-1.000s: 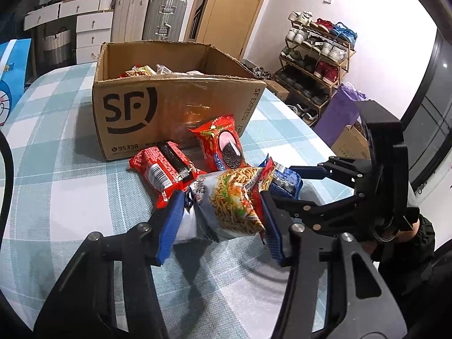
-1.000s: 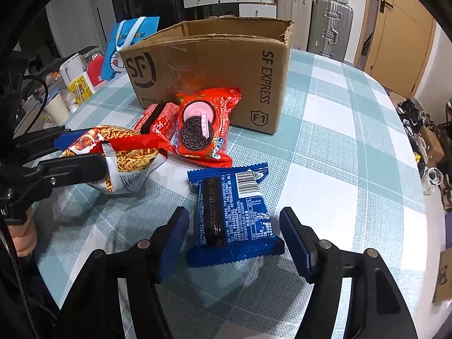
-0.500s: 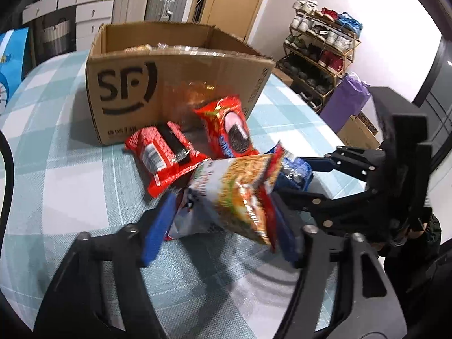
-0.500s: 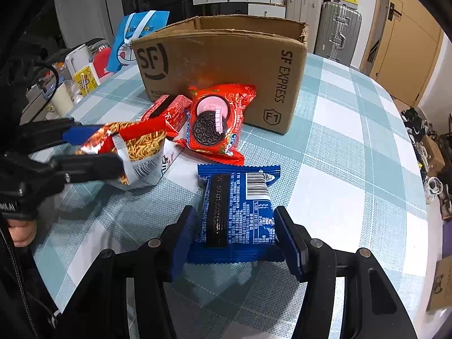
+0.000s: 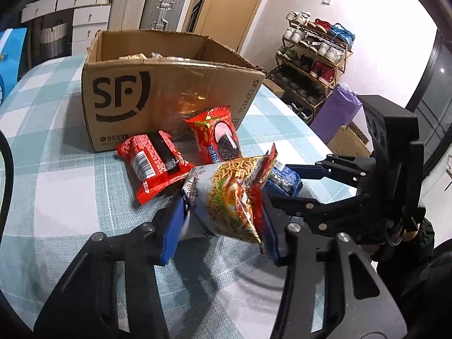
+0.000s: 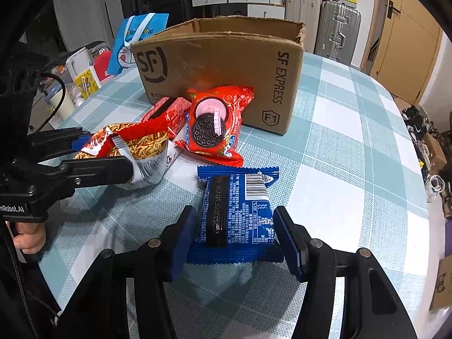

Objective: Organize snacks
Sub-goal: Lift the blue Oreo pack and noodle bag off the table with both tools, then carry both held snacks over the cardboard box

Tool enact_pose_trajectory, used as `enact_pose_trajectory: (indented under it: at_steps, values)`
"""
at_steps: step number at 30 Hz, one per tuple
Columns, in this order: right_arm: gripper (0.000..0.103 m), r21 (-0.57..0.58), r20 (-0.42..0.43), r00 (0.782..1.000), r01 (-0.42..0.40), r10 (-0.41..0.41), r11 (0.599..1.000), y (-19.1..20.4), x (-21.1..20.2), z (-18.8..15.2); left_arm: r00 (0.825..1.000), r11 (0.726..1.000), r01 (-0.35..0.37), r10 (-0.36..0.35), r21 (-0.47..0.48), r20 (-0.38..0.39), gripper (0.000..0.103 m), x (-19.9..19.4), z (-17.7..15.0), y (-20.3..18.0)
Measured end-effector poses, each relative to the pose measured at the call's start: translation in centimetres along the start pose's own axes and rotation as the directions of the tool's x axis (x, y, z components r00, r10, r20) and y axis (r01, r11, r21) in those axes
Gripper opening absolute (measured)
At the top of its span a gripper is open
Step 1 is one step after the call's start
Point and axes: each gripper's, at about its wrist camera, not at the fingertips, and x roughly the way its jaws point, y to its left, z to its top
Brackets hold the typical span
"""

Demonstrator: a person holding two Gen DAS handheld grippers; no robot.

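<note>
Snacks lie on a checked tablecloth before an SF Express cardboard box, with suitcases and a shoe rack behind. Left gripper is closing, clamping the noodle snack bag between its pads. Right gripper grasps the blue Oreo packet by its sides.

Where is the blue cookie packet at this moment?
In the right wrist view the blue cookie packet lies flat on the checked tablecloth between the right gripper's jaws, just in front of the red Oreo packet.
</note>
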Motion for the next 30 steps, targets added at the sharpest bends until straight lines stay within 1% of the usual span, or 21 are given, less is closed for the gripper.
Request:
enact_pose_trajectory:
  at_steps: [4,10,11,13,15,17,22,28,30]
  values:
    - [0.059,0.010,0.011,1.000,-0.006,0.006,1.000,-0.2,-0.4,0.0,1.000,1.000,-0.008,0.008,0.021,0.019,0.046,-0.8,0.2,-0.3]
    - [0.059,0.020,-0.002,1.000,0.001,-0.001,1.000,-0.3,0.1,0.1,0.999,1.000,-0.009,0.008,0.009,0.035,0.046,-1.7,0.4,-0.2]
    - [0.057,0.018,-0.002,1.000,0.002,-0.002,1.000,-0.2,0.2,0.1,0.999,1.000,-0.007,0.007,0.008,0.037,0.046,-1.8,0.4,-0.2]
    - [0.049,0.014,-0.002,1.000,0.007,-0.007,1.000,-0.2,0.2,0.1,0.999,1.000,-0.007,0.006,0.006,0.042,0.046,-2.1,0.5,-0.2]
    - [0.046,0.005,0.000,1.000,0.001,-0.001,1.000,-0.2,0.1,0.0,0.999,1.000,-0.002,0.002,0.004,0.046,0.046,-2.4,0.5,-0.2]
    - [0.045,0.001,0.004,1.000,0.002,-0.002,1.000,-0.2,-0.1,0.0,0.999,1.000,0.003,-0.003,0.007,0.051,0.046,-2.8,0.6,-0.3]
    - [0.045,-0.007,0.043,0.999,-0.011,0.011,1.000,0.0,-1.5,0.2,0.998,1.000,0.025,-0.025,0.009,0.055,0.046,-3.6,0.7,-0.6]
    - [0.045,0.015,0.095,0.995,0.002,-0.004,1.000,-0.5,-3.6,0.5,0.996,0.999,0.048,-0.049,0.026,0.070,0.046,-4.8,0.7,-1.3]
    - [0.045,0.029,0.125,0.992,0.006,-0.010,1.000,-0.7,-4.4,0.6,0.996,0.998,0.055,-0.057,0.028,0.075,0.046,-5.1,0.7,-1.6]
